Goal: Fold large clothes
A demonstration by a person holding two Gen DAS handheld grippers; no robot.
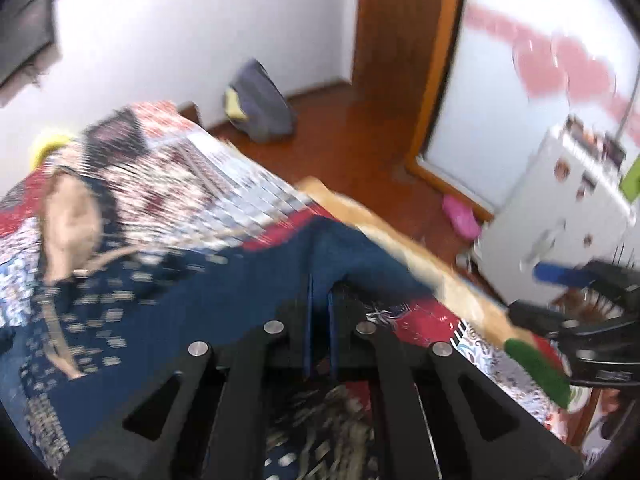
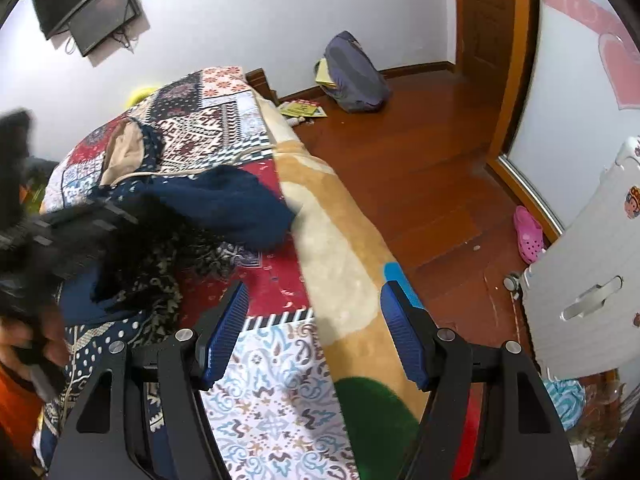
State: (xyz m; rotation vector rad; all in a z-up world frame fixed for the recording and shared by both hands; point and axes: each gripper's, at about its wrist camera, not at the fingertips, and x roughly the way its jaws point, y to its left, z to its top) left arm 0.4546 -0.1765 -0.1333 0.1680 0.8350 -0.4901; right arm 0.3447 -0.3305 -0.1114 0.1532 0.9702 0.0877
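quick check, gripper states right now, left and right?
Left gripper: shut on the navy patterned garment.
Right gripper: open, holding nothing, above the bed edge.

A home bedroom: a quilt-covered bed [image 2: 224,128], wooden floor [image 2: 420,168], backpack [image 2: 356,80], and wall-mounted television [image 2: 92,8].

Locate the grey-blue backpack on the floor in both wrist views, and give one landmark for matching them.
Left wrist view: the grey-blue backpack sits upper centre, against the white wall, blurred.
Right wrist view: the backpack is at upper centre-right, on the wooden floor near the wall.
Shared landmark: the pink clog lying on the floor by the door frame.
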